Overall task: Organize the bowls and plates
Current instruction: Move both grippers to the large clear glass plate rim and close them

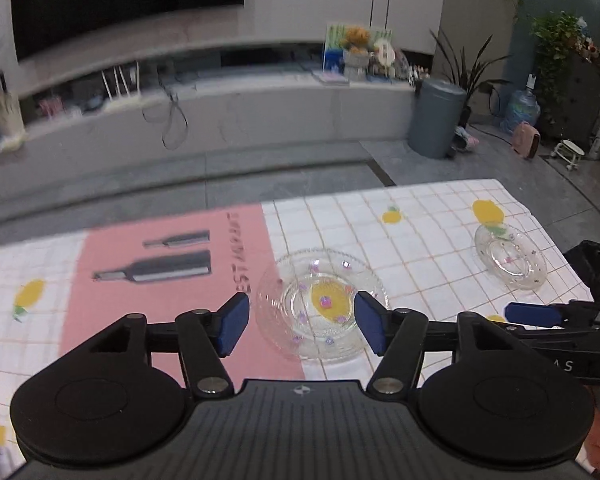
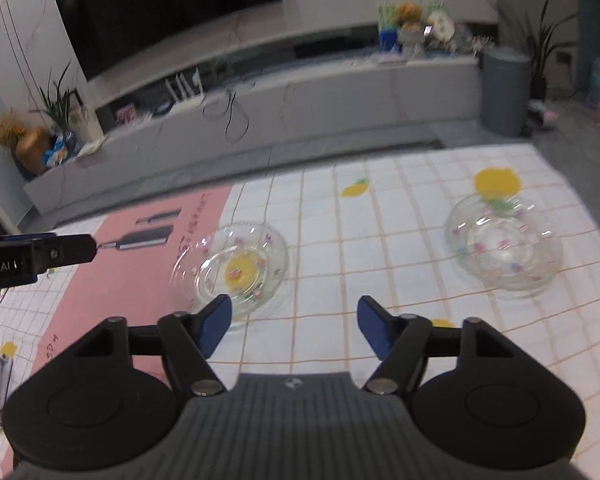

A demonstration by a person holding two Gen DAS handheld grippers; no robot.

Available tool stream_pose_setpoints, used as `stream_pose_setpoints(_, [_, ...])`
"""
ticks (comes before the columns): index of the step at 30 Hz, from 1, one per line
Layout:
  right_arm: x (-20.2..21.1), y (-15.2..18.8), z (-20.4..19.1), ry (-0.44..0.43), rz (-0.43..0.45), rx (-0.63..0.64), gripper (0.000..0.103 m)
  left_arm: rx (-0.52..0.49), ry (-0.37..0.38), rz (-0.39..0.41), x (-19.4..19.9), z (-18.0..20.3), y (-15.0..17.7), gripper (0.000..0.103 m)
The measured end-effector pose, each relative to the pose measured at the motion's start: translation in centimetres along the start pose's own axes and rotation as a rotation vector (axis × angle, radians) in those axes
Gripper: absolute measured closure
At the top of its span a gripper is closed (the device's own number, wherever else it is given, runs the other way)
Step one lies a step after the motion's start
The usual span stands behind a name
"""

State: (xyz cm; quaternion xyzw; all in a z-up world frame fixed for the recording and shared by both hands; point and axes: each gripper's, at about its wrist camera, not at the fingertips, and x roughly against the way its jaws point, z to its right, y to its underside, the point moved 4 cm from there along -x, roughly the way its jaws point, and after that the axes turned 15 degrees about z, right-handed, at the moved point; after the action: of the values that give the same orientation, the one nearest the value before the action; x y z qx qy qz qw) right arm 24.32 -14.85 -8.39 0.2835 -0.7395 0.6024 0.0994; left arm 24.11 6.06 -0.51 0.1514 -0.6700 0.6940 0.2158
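Your left hand-held gripper [image 1: 300, 322] hangs over the surface [image 1: 420, 216] with its blue pads spread wide and nothing between them. The clear glass plate [image 1: 320, 304] lies flat just ahead of it, framed by the two pads; its near rim passes behind the right pad, so you cannot tell whether that pad touches the glass. Your right hand-held gripper [image 2: 294, 326] is likewise spread and empty. From it the same plate [image 2: 236, 268] sits ahead and to the left, its near edge cut off by the left pad. The glass bowl [image 2: 504, 246] rests ahead and to the right, well apart from the plate. Blur and the clear glass make it hard to say whether this is one bowl or several nested. In the left wrist view the bowl [image 1: 510, 258] lies far off to the right, beyond the right gripper's finger [image 1: 532, 314] reaching in from that edge. The pink mat [image 1: 160, 280] lies to the left of the plate, its lettering too smeared to read.
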Motion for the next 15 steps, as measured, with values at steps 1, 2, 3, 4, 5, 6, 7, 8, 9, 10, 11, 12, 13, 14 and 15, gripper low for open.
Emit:
stream_pose_setpoints(1, [-0.8, 0.1, -0.2, 0.003, -0.016, -0.003, 0.036, 0.017, -0.003, -0.012, -0.7, -0.6, 0.2, 0.032])
stream_pose_setpoints(2, [-1.6, 0.1, -0.4, 0.005, -0.032, -0.002, 0.036, 0.027, 0.001, -0.02, -1.4, -1.1, 0.4, 0.032])
stream_pose_setpoints(3, [-2.4, 0.2, -0.5, 0.008, -0.046, 0.001, 0.036, 0.035, 0.019, -0.031, -2.0, -1.6, 0.7, 0.032])
stream_pose_setpoints(4, [-3.2, 0.3, -0.6, 0.014, -0.061, 0.003, 0.036, 0.046, 0.034, -0.048, -2.8, -2.2, 1.1, 0.033])
stream_pose_setpoints(5, [-4.0, 0.4, -0.7, 0.018, -0.077, 0.003, 0.036, 0.063, 0.045, -0.065, -3.4, -2.7, 1.3, 0.034])
stream_pose_setpoints(6, [-4.8, 0.5, -0.6, 0.019, -0.092, -0.006, 0.037, 0.083, 0.058, -0.082, -4.1, -3.4, 1.7, 0.034])
stream_pose_setpoints(7, [-5.6, 0.6, -0.5, 0.021, -0.107, -0.02, 0.037, 0.103, 0.069, -0.096, -4.9, -4.0, 2.1, 0.034])
stream_pose_setpoints(8, [-6.3, 0.7, -0.4, 0.024, -0.122, -0.034, 0.038, 0.118, 0.073, -0.105, -5.6, -4.5, 2.4, 0.035])
stream_pose_setpoints(9, [-7.0, 0.8, -0.3, 0.027, -0.135, -0.047, 0.038, 0.127, 0.075, -0.113, -6.1, -5.0, 2.6, 0.035])
stream_pose_setpoints(10, [-7.7, 0.8, -0.1, 0.034, -0.144, -0.057, 0.038, 0.133, 0.077, -0.121, -6.7, -5.5, 2.9, 0.035])
stream_pose_setpoints(11, [-8.4, 0.8, 0.0, 0.042, -0.152, -0.064, 0.038, 0.138, 0.08, -0.133, -7.3, -5.9, 3.3, 0.035])
stream_pose_setpoints(12, [-9.0, 0.8, 0.1, 0.05, -0.158, -0.068, 0.039, 0.143, 0.084, -0.143, -7.8, -6.3, 3.6, 0.035])
stream_pose_setpoints(13, [-9.7, 0.8, 0.1, 0.054, -0.164, -0.07, 0.04, 0.149, 0.089, -0.151, -8.3, -6.6, 3.9, 0.035])
stream_pose_setpoints(14, [-10.3, 0.8, 0.2, 0.055, -0.169, -0.075, 0.042, 0.161, 0.095, -0.158, -8.7, -7.0, 4.2, 0.035])
stream_pose_setpoints(15, [-10.9, 0.8, 0.3, 0.056, -0.175, -0.082, 0.042, 0.176, 0.102, -0.165, -9.2, -7.4, 4.4, 0.035])
